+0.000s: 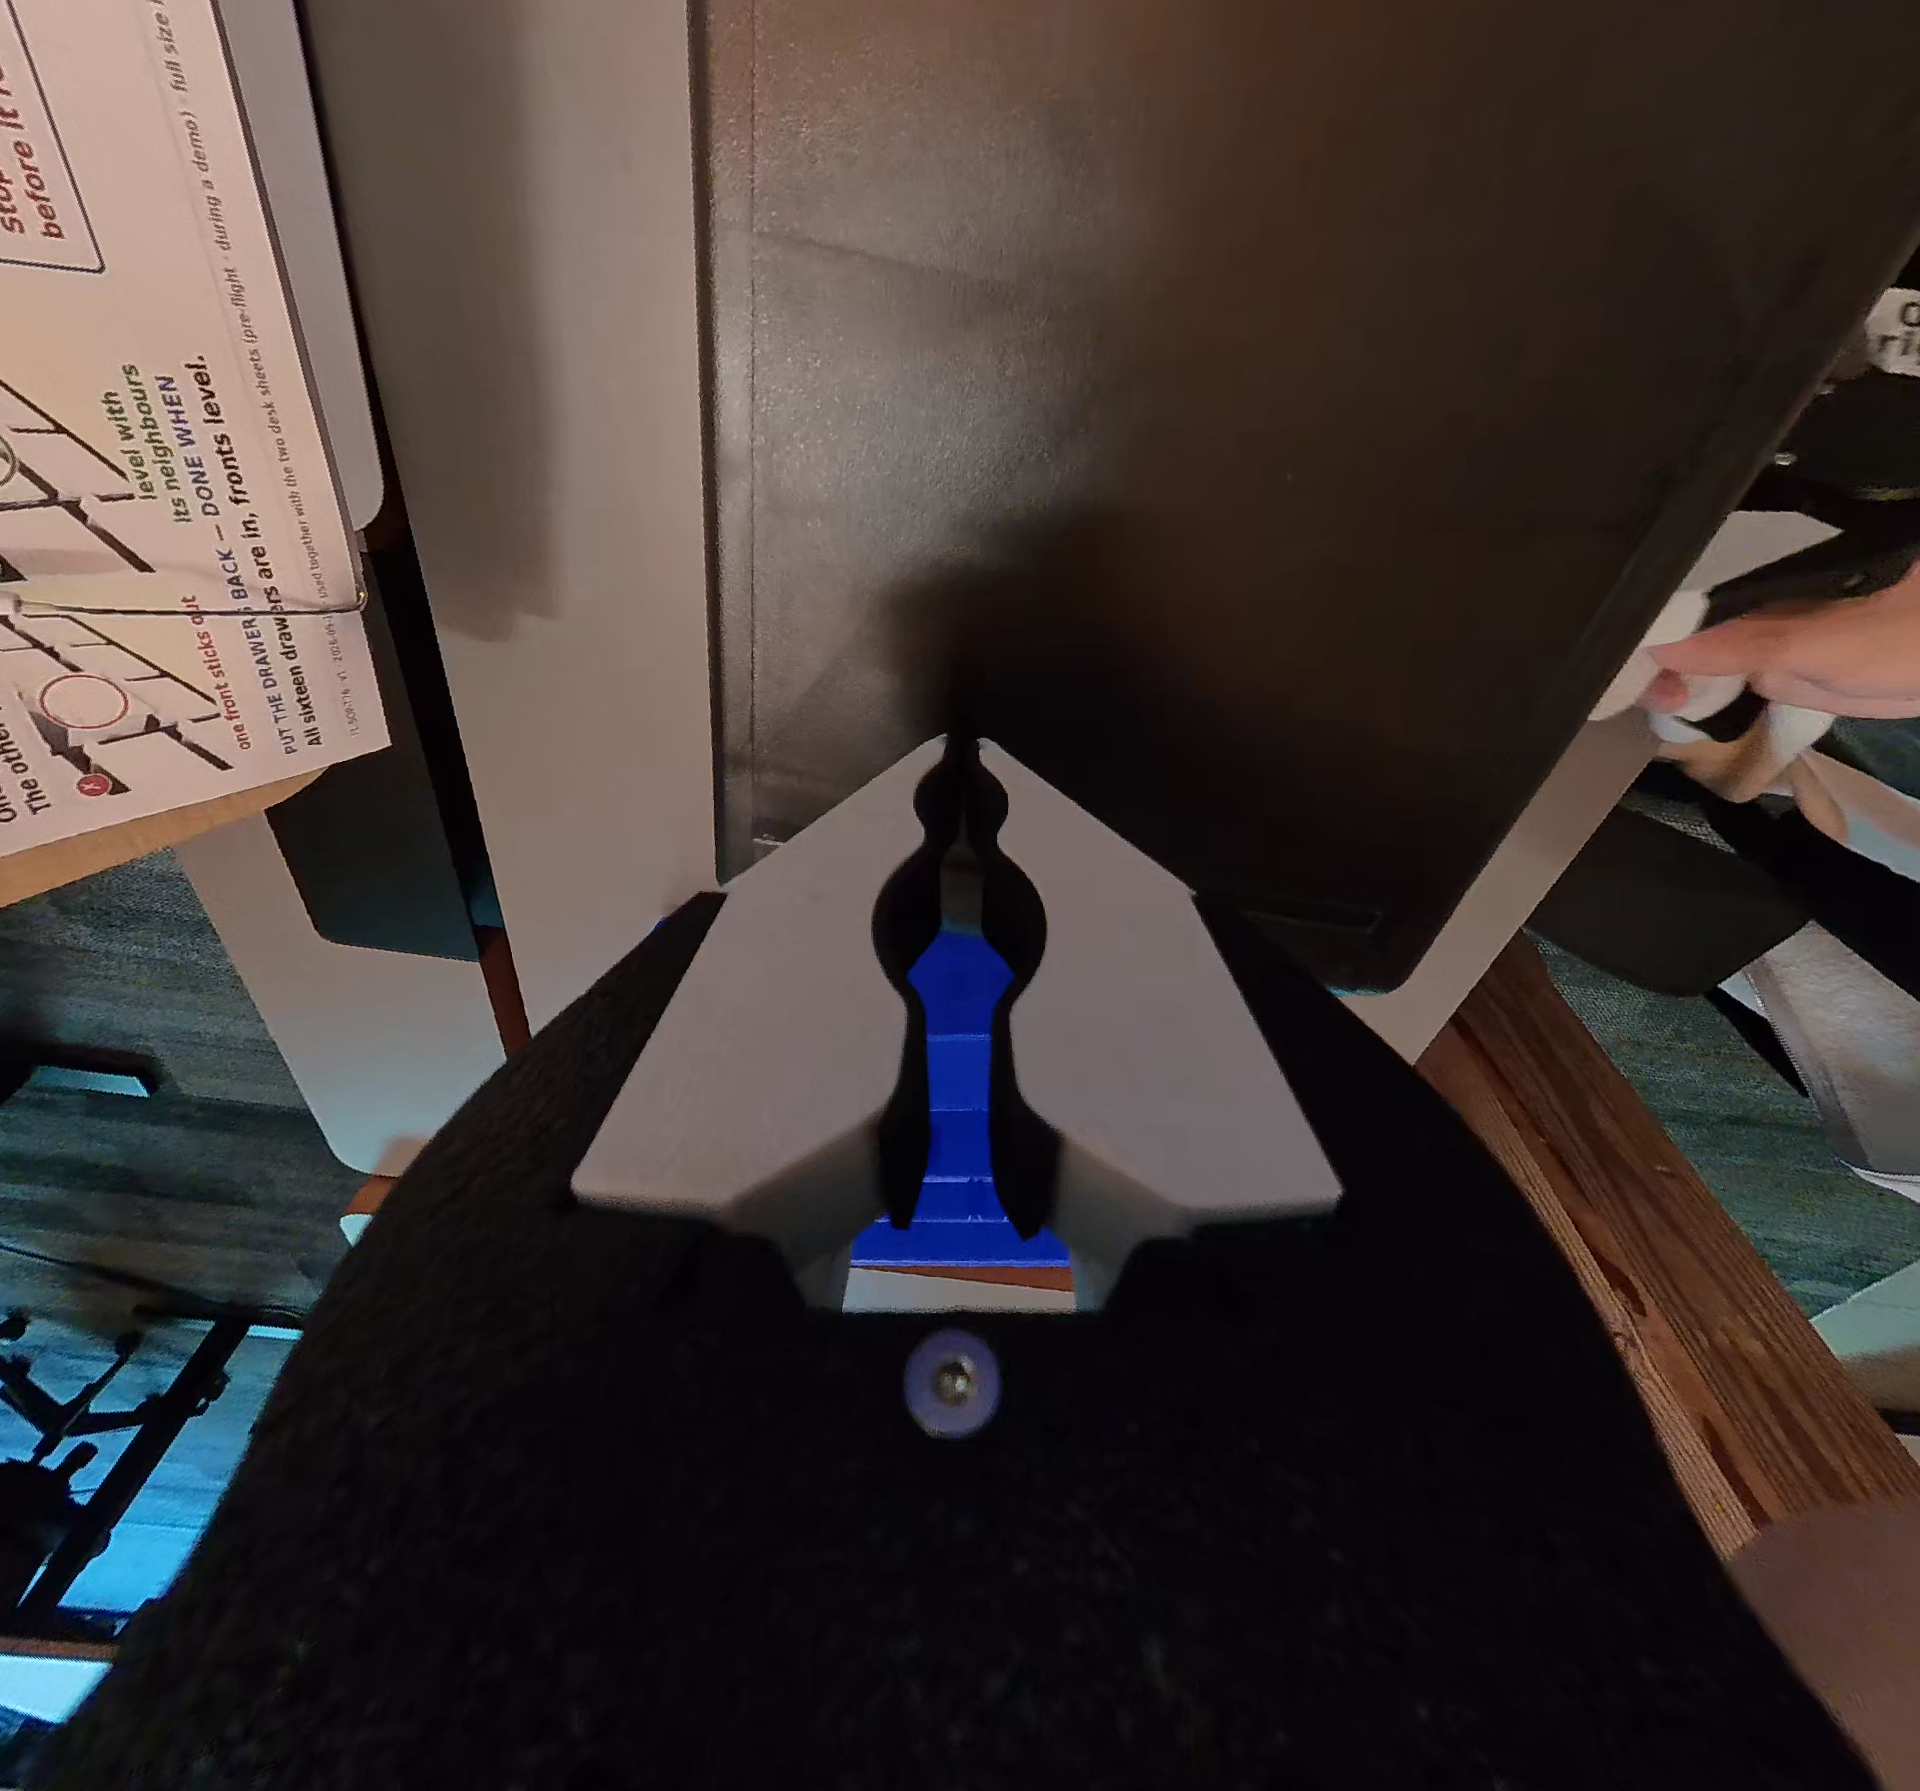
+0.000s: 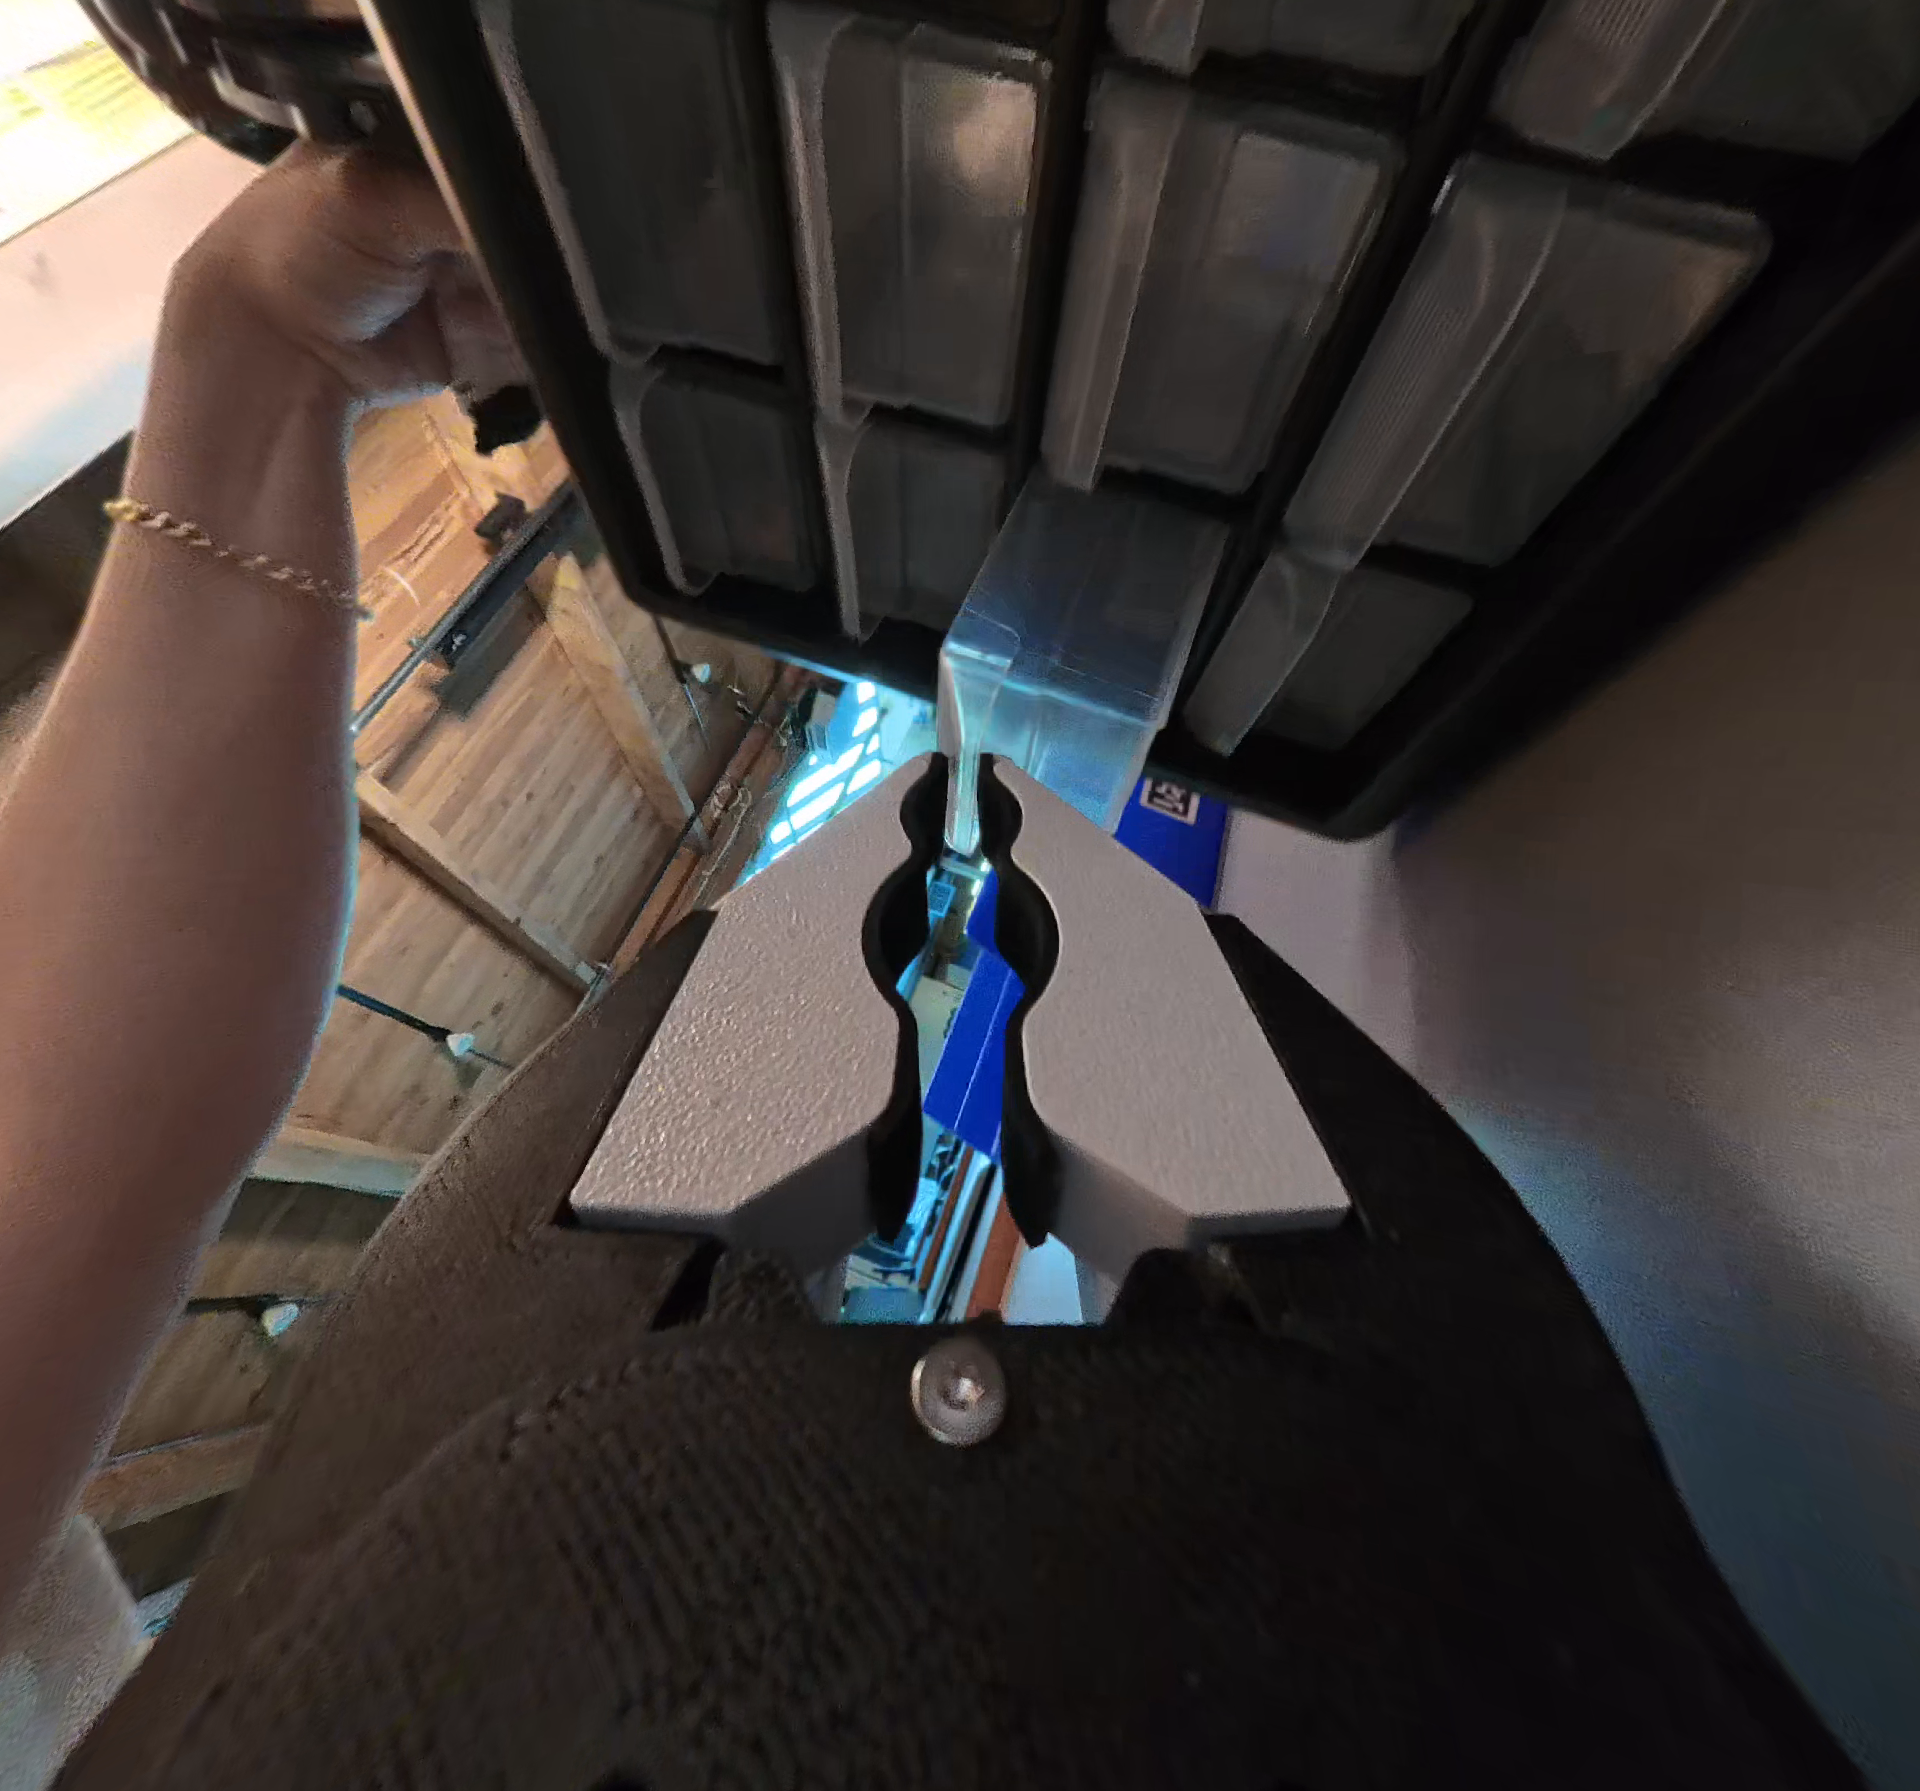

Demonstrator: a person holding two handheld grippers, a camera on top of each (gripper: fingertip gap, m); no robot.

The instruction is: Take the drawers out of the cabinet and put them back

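Right gripper (image 2: 966, 775) is being clamped on the clear drawer's (image 2: 1060, 640) front tab at 12 o'clock; it should be drawn straight, level.

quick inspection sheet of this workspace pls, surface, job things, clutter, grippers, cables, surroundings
surface: wooden bench edge beside the cabinet; a pale surface under it.
job's things: black cabinet of translucent drawers; one clear drawer in the lowest row sticks out, the others sit in.
clutter: printed instruction sheet clipped up at left; blue tape below the cabinet.
grippers: left hand-held gripper shut, tips at the cabinet's side wall; right hand-held gripper shut on the protruding drawer's front tab.
cables: nothing seen.
surroundings: person's bare hand at the cabinet's far edge; grey carpet; timber framing.
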